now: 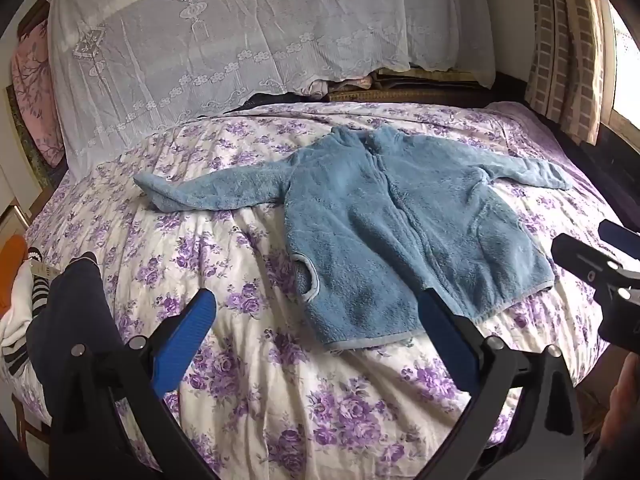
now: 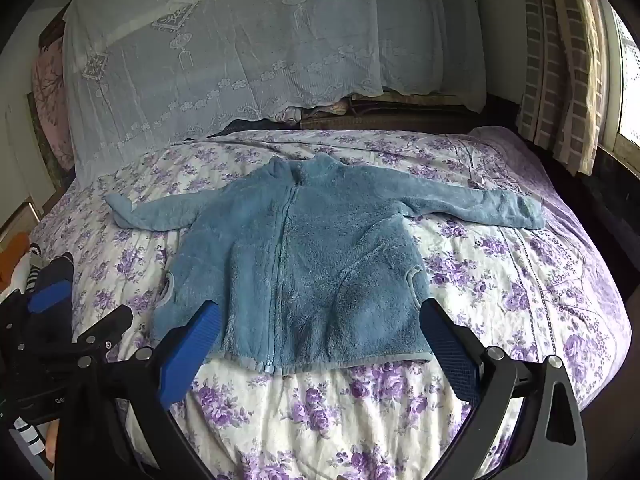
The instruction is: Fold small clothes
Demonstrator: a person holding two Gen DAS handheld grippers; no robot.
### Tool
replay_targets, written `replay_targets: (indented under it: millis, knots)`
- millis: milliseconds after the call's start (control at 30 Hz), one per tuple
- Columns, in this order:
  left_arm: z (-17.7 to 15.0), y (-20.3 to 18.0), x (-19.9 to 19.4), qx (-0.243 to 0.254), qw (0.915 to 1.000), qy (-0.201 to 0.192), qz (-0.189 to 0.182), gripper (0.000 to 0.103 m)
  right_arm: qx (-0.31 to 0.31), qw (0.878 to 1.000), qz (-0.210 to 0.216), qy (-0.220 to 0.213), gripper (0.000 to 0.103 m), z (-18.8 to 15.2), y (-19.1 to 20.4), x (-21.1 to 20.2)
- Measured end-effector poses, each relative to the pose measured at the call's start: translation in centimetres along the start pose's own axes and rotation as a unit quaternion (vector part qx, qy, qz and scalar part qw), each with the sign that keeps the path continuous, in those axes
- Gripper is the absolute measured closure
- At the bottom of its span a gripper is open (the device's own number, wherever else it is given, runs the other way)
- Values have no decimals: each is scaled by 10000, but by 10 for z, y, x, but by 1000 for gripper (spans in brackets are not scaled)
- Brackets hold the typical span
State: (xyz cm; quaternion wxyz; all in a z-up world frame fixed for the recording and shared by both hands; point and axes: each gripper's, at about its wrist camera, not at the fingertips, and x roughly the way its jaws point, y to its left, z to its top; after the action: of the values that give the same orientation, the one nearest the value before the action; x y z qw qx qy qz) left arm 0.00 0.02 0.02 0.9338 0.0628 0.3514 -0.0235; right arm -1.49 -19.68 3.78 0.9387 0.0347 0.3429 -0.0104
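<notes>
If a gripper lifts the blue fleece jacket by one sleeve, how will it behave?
The blue fleece jacket probably droops limply: its sleeves already lie crumpled on the floral quilt. The fluffy pile suggests it is light and grips well. The body would likely drag behind.

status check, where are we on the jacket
Left gripper and right gripper open, empty. Blue fleece jacket flat, unfolded, sleeves out on floral bedspread. Nothing in the way.

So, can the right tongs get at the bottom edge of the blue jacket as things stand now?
Probably yes. The right tongs are wide open and empty, aimed at the jacket, which lies flat and zipped on the flowered bedspread. Nothing lies on its bottom edge, and the left tongs stay off to the side.
</notes>
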Motion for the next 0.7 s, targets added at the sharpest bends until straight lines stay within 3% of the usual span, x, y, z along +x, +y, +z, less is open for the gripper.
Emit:
replay_targets:
  millis: [700]
  knots:
    - [-4,9,3,-103,9999,77,1,4,-29,10000,-16,-25,3,1,1,-4]
